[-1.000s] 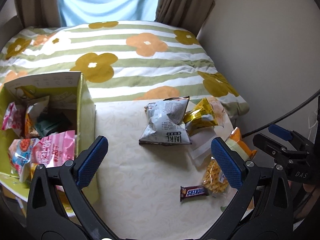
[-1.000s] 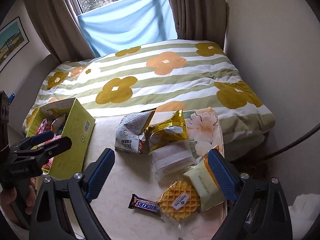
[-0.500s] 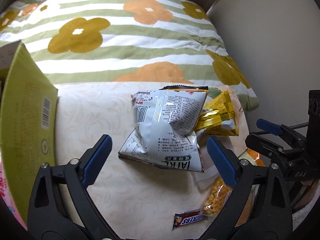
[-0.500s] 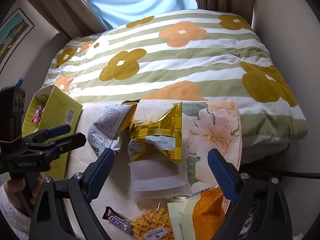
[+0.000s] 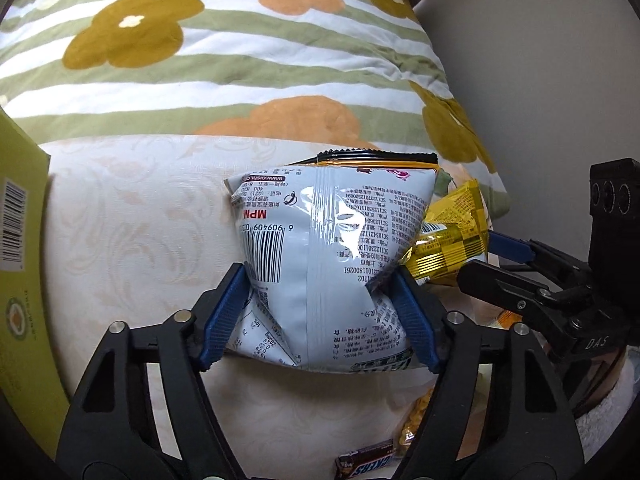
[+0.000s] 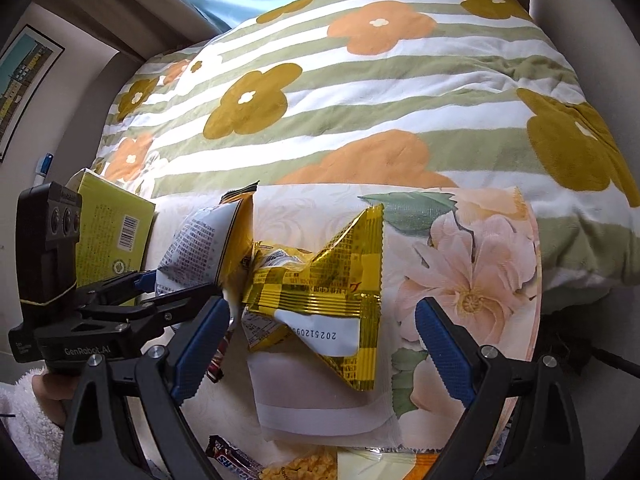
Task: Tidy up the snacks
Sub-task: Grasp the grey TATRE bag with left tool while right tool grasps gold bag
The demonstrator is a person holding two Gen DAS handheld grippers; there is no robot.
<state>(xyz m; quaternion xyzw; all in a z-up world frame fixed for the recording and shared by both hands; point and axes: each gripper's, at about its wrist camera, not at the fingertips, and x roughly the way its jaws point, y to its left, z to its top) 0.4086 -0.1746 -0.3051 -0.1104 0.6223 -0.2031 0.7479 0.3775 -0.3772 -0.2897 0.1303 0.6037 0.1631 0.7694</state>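
A white snack bag (image 5: 332, 232) with a barcode lies on the cream floral cloth (image 5: 132, 232). My left gripper (image 5: 318, 280) is closing on it, and both blue pads dent its sides at the waist. Beside it on the right lies a gold packet (image 6: 320, 280), overlapping a pale translucent packet (image 6: 320, 400). My right gripper (image 6: 322, 312) stands open astride the gold packet, with its pads clear of it on both sides. The right wrist view shows the left gripper (image 6: 180, 286) on the white bag (image 6: 200, 240).
A yellow-green box (image 5: 20, 280) stands at the left edge of the cloth. A Snickers bar (image 5: 368, 468) and a waffle packet (image 6: 304, 468) lie near the front. A striped flowered quilt (image 5: 240, 60) rises behind, with a wall on the right.
Both grippers have come down and forward over the snacks. The left one has narrowed from wide open onto the white bag. The right one stays wide, now around the gold packet.
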